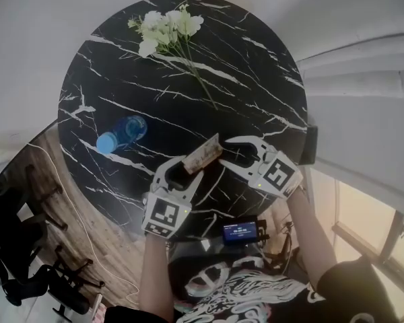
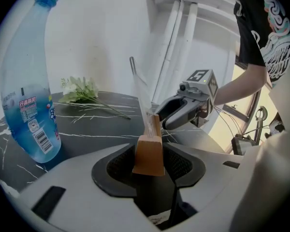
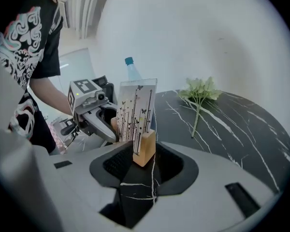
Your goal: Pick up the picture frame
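Observation:
The picture frame (image 1: 202,157) is a clear panel printed with plants and butterflies (image 3: 137,108), standing in a wooden base (image 2: 148,153). It sits near the front edge of the round black marble table (image 1: 242,79). My left gripper (image 1: 184,172) comes from the near side and is shut on one end of the wooden base (image 2: 148,161). My right gripper (image 1: 230,155) comes from the right. Its jaws close round the other end of the base (image 3: 144,156). Each gripper faces the other across the frame.
A blue water bottle (image 1: 121,133) stands left of the frame. White flowers (image 1: 167,25) lie at the far side of the table. A small device with a lit screen (image 1: 240,232) hangs below the table's near edge. Dark chairs (image 1: 20,247) stand on the wooden floor at left.

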Available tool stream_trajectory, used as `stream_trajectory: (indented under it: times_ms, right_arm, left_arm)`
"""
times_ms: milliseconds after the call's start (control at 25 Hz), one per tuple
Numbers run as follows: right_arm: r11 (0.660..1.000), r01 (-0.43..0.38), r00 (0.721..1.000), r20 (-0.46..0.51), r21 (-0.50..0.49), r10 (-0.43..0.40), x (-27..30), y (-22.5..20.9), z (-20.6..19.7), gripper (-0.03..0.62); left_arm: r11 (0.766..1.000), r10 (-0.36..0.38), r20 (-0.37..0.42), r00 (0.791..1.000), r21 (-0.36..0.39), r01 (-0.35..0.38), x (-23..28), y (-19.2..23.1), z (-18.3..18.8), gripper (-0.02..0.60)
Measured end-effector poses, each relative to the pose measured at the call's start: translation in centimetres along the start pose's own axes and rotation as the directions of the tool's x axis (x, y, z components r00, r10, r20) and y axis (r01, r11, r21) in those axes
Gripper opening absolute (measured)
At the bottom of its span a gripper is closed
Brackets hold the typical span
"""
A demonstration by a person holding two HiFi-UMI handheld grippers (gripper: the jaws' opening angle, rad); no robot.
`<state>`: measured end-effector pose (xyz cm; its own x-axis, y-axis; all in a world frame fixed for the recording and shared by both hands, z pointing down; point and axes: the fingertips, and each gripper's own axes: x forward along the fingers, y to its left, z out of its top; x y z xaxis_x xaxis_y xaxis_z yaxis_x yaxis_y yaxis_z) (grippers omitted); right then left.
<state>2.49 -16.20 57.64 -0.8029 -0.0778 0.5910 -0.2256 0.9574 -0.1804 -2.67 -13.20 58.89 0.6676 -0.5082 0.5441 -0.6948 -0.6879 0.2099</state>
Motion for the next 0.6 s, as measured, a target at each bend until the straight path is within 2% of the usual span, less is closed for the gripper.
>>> stream_trajectory:
  times_ms: [200,280,360,520,600]
  right_arm:
    - [0.98,0.041,0.994,0.088,0.196,-0.059,-1.0,-0.6,0.0,0.143]
    - [0.969,0.05,0.992,0.103,0.24,-0.076,-1.2,-0.7,0.0,0.143]
    - [0.974,0.055,0.992,0.097,0.219,-0.078,-1.2,-0.7,-0.2,0.143]
    - [0.996,0.037,0.999,-0.001,0.077,-0.037,0.2,-1.1,-0.8,0.143]
    - [0.997,0.011,1.0,-0.027,0.074,-0.009,1.0,-1.4,-0.6,0.146]
  left_arm:
    - [1.0,0.002,0.047,0.999,-0.028,-0.001,-0.4,0.3,1.0,0.186]
    - [0.999,-0.001,0.06,0.998,-0.043,0.003,-0.5,0.4,1.2,0.186]
    - [0.999,-0.006,0.062,0.998,-0.043,0.008,-0.6,0.4,1.3,0.186]
    - [0.998,-0.022,0.044,0.999,-0.052,0.024,-0.4,0.5,0.7,0.186]
    - [0.997,-0.025,0.025,0.999,-0.067,0.026,-0.3,0.6,0.1,0.186]
